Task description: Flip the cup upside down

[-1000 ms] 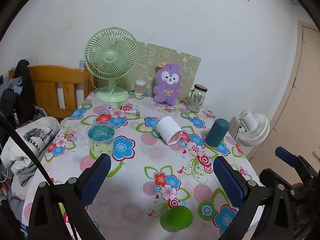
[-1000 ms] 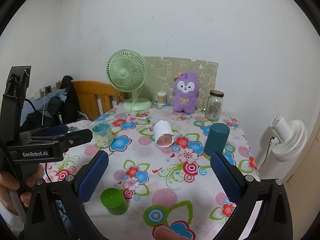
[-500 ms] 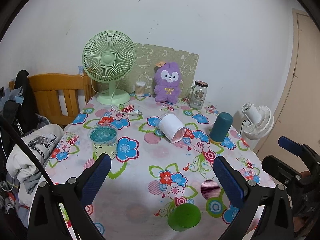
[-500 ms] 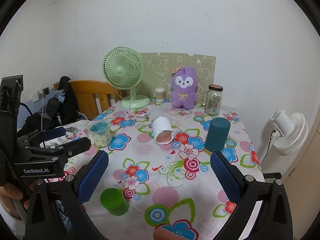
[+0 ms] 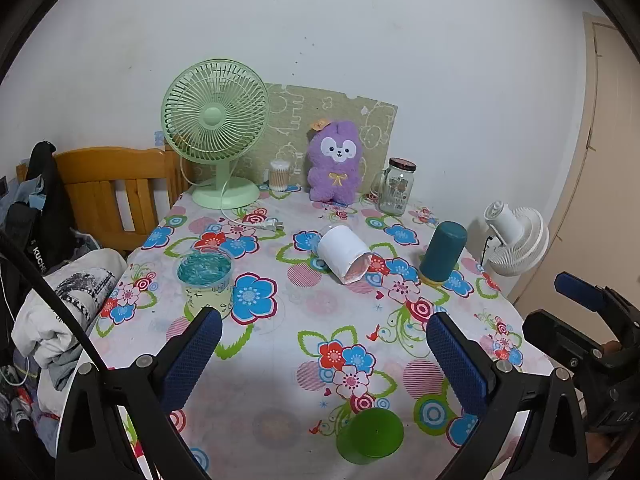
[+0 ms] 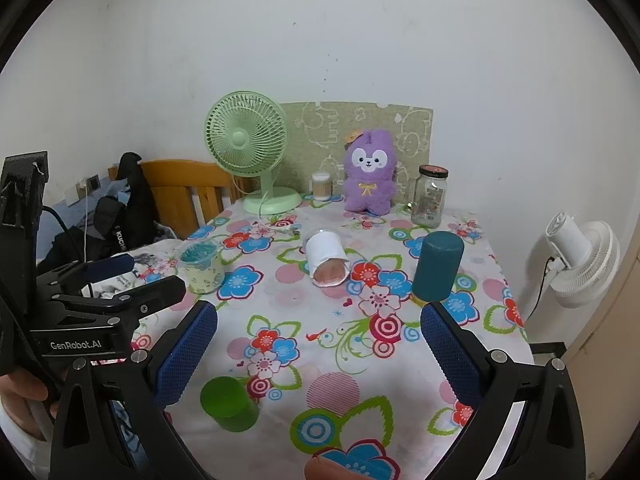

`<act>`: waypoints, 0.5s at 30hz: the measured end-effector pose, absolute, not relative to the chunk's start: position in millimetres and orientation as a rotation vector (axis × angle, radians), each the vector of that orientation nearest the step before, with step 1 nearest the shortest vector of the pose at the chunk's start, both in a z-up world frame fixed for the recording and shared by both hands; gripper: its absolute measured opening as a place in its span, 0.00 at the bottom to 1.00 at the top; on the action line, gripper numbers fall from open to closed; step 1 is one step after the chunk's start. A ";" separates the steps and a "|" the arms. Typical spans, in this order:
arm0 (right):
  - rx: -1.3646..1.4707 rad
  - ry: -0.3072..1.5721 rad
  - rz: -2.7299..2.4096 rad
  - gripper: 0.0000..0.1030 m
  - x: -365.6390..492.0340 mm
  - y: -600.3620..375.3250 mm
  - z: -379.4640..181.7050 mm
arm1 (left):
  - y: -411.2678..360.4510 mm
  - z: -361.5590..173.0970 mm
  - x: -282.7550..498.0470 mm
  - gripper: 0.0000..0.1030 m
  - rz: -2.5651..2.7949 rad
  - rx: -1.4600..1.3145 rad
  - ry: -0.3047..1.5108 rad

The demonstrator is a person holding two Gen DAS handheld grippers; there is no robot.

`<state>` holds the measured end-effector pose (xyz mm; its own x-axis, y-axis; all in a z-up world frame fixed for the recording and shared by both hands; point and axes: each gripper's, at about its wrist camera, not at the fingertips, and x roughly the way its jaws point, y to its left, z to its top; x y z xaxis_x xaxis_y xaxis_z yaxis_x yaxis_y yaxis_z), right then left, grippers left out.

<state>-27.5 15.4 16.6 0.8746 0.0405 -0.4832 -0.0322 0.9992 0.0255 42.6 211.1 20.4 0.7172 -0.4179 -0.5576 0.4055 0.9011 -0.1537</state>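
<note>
Both tongs have pulled back a bit, so more table (image 5: pixel 280 392) shows. Left tongs (image 5: pixel 322 354) and right tongs (image 6: pixel 318 350) gape wide, holding nothing. Nearest sits a green cup (image 5: pixel 370 434), upside down; farther back a white cup (image 5: pixel 346 254) lies sideways.

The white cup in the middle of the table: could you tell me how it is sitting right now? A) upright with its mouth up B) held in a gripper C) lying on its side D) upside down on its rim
C: the white cup lies on its side on the floral tablecloth, its open mouth facing the cameras, with neither gripper touching it.
</note>
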 end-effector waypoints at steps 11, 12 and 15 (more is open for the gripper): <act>0.021 0.511 0.036 0.99 -26.1 14.5 14.7 | 207.6 17.8 44.6 1.00 -0.462 -0.012 0.627; 0.019 0.510 0.036 0.99 -26.0 14.7 14.8 | 207.4 17.3 44.1 1.00 -0.461 -0.010 0.626; 0.017 0.509 0.033 0.99 -26.4 14.6 14.7 | 207.4 17.2 43.9 1.00 -0.460 -0.006 0.624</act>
<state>-26.4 14.6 14.7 0.8728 0.0361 -0.4868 -0.0276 0.9993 0.0245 43.9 207.4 17.2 0.7142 -0.4170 -0.5621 0.4134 0.8994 -0.1420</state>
